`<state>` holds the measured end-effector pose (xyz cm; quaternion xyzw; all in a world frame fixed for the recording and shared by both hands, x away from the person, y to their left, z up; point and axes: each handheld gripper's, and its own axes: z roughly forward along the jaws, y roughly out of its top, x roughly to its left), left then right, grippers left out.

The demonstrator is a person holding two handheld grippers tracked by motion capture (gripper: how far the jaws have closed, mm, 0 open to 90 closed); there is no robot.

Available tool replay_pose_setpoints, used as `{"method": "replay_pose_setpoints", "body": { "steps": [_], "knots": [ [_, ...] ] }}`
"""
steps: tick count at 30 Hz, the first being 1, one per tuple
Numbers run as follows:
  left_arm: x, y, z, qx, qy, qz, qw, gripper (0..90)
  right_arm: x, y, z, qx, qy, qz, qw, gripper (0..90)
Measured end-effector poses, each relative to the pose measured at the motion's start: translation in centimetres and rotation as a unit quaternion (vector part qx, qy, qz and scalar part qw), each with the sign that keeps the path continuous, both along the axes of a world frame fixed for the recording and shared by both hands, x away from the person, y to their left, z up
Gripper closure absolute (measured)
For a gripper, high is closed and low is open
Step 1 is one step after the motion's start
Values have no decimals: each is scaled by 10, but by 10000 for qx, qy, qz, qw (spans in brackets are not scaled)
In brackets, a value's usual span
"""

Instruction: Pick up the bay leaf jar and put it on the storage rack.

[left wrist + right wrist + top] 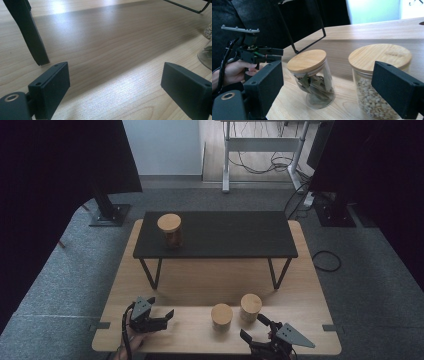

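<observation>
Jaws of the right gripper (253, 329) stand wide, empty, facing two jars (314, 80) on the desk (300, 320); left gripper (167, 317) open too. One jar (170, 231) sits on the black shelf (240, 234); two remain.

Dim room, pale daylight from the far side

The high view is dark at both upper corners, with a soft shadow under the black shelf (215, 234) falling on the wooden surface (210, 285). In the left gripper view, a broad white sheen lies across the wood grain, and the near black pads are slightly soft. In the right gripper view the bright background is washed out, while the jar of leaves (313, 78) is sharp.
</observation>
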<state>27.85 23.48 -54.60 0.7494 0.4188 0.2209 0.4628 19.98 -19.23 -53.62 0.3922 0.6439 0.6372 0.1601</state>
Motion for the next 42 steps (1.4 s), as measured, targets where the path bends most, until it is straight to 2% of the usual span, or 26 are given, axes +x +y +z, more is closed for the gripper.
{"method": "replay_pose_setpoints", "body": {
  "steps": [9, 21, 29, 42],
  "knots": [
    [0, 2, 0, 2, 4, 37, 10000, 77, 3, 11, -2, -214, -10, 152, 9997, 95],
    [1, 2, 0, -13, -12, 72, 10000, 75, 4, 22, -3, -486, -83, 197, 9986, 89],
    [1, 1, 0, -17, -18, 62, 10000, 75, 8, 27, -2, -508, -76, 186, 9985, 92],
    [1, 1, 1, -67, -25, 92, 9999, 75, 14, 41, -4, -702, -69, 252, 9972, 90]
  ]
}}
